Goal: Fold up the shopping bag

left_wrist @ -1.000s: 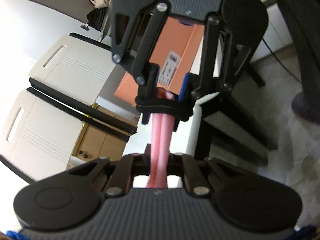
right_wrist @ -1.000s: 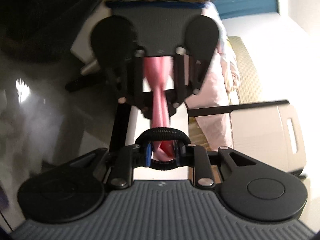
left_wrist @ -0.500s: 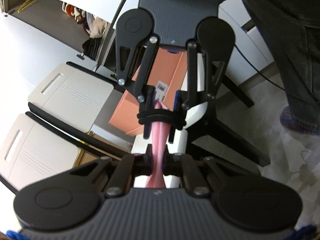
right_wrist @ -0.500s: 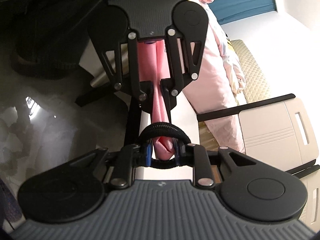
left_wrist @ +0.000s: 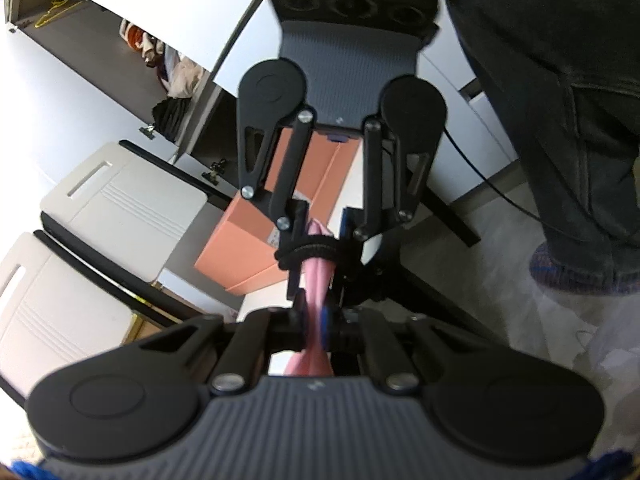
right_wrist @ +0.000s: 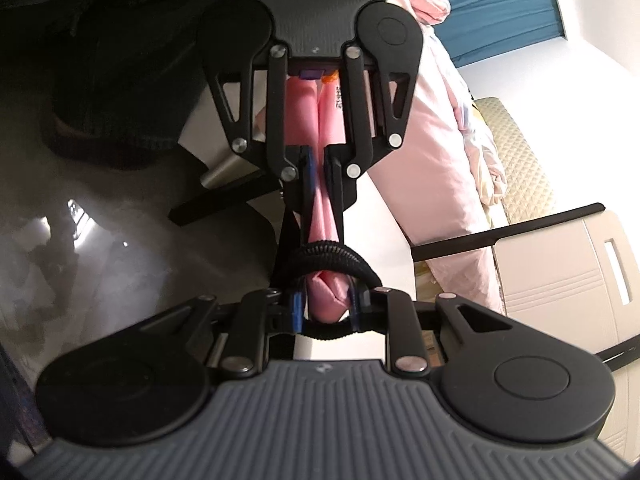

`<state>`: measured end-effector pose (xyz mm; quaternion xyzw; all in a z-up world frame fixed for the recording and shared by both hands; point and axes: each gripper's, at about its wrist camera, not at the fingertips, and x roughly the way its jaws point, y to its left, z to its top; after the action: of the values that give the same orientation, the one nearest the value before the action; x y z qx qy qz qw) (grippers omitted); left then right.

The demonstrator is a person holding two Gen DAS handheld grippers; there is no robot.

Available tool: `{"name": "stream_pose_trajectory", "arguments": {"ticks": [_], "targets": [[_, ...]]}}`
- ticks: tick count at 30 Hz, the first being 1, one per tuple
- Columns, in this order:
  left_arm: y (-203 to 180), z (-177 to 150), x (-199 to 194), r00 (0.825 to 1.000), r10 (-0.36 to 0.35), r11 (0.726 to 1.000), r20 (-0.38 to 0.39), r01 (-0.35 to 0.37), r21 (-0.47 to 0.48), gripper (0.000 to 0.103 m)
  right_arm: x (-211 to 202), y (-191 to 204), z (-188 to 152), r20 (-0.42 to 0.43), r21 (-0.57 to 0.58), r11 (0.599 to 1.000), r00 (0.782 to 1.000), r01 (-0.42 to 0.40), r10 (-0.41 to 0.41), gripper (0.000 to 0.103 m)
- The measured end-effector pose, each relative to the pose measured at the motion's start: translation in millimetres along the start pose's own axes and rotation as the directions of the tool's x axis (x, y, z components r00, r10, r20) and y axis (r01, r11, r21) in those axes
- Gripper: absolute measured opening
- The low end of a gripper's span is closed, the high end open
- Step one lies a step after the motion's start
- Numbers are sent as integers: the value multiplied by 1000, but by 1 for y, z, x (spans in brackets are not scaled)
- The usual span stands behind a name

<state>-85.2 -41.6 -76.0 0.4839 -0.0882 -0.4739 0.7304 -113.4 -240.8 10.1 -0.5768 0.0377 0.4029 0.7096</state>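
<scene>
I am holding the pink shopping bag [left_wrist: 316, 280], gathered into a narrow strip, stretched in the air between my two claws, which are facing each other.

In the left wrist view, two pale chairs [left_wrist: 120, 208] are standing at nine o'clock, their dark frames edging close to the white counter [left_wrist: 256, 300] below my claw. An orange box [left_wrist: 240, 256] is lying on that counter at about ten o'clock of the strip. My left claw [left_wrist: 316, 326] is sitting at six o'clock, its jaws pressed almost fully together on the bag. My right claw is facing me at twelve o'clock, with a black elastic band [left_wrist: 308, 252] looped around its fingers. At three o'clock a person's dark trouser leg [left_wrist: 560, 120] and a slipper [left_wrist: 572, 268] are standing on open floor, so the room to move lies that way.

In the right wrist view, the dark glossy floor [right_wrist: 80, 240] is opening wide from eight to ten o'clock. My right claw [right_wrist: 324, 308] is sitting at six o'clock, tilting downward, and its jaws are closing with the bunched bag end [right_wrist: 326, 300] between them, the pads already pressing it. The left claw [right_wrist: 320, 168] opposite is clamping the strip at twelve o'clock. Pink cloth [right_wrist: 432, 152] is draping down at two o'clock, beside a quilted beige cushion [right_wrist: 516, 152], and a pale chair [right_wrist: 560, 280] is crowding the edge at three o'clock.
</scene>
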Motion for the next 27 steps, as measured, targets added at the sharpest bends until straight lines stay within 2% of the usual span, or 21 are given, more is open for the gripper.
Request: {"name": "stream_pose_trajectory", "arguments": {"ticks": [3,7,8,10,12,13,14,17,20,27], "targets": [[1,1,3,1000,-15,1000,-19,15,-12,14,0,-11,7,-45,87,995,997,-57,61,20],[-4,-1,16,996,18,1000,-93,-17,17,38,2,-11,12,-82,82,994,993,-73,80,19],[-7,-3,22,992,33,999,-125,-28,37,39,1,-12,12,-83,84,994,993,-72,79,19],[-13,-5,29,984,70,995,-162,-58,76,38,2,-14,13,-77,95,993,994,-67,74,19],[-14,-4,32,979,108,992,-174,-95,83,25,10,-12,19,-68,98,994,996,-56,63,19],[-13,-3,34,976,124,990,-177,-111,82,14,12,-1,21,-67,92,995,996,-49,55,19],[-12,-3,34,975,137,989,-177,-125,79,10,15,5,23,-70,80,996,997,-37,43,19],[-11,-6,32,971,184,980,-156,-170,98,7,29,2,23,-58,66,998,998,2,2,20],[-8,-7,27,972,199,978,-123,-190,83,7,30,5,20,-25,42,999,999,31,-30,20],[-13,-7,20,985,158,985,-69,-153,79,7,21,8,10,45,48,999,999,6,-8,20]]}}
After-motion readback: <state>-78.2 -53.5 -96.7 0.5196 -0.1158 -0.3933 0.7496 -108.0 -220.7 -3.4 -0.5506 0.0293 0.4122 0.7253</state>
